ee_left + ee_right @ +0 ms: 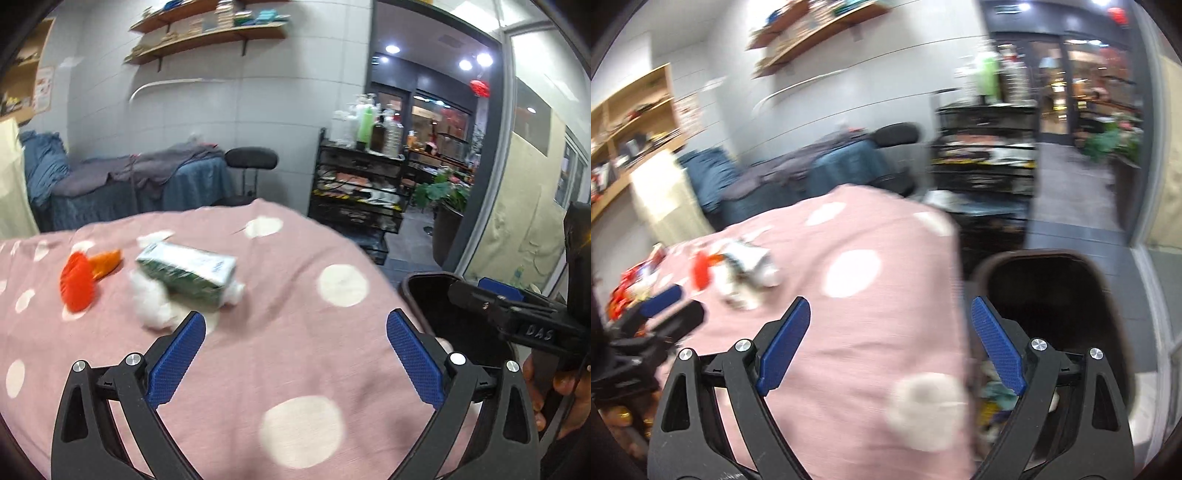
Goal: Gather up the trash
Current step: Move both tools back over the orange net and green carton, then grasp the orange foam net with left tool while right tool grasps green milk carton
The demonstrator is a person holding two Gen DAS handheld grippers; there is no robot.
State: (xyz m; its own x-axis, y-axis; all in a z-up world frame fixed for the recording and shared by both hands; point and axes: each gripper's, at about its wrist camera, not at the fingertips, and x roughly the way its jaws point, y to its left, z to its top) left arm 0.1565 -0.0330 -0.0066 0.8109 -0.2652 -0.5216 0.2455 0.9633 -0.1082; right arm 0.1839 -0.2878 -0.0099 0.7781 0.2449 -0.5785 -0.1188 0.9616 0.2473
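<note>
1. Left wrist view: my left gripper [295, 321] hangs over the pink spotted cloth [258, 354], jaws spread wide, nothing between them. Trash lies far-left of the fingertips: a green-and-white carton [188, 273] on its side, white cotton wads [153, 299] touching its near edge, an orange piece [86, 275] further left. The near wad sits just beside my left blue pad. I judge the wide spread suits the bulky carton.
2. Same view, right: the dark bin [436, 295] stands off the cloth's right edge, below table level, so trash can be dropped in. My right gripper [517, 317] shows above it; from here I cannot tell its jaws.
3. Right wrist view, blurred: my right gripper [890, 310] is parted and empty, straddling the cloth's right edge. The bin [1108, 295] gapes right, litter visible at its near bottom. The trash cluster [746, 273] lies far-left.
</note>
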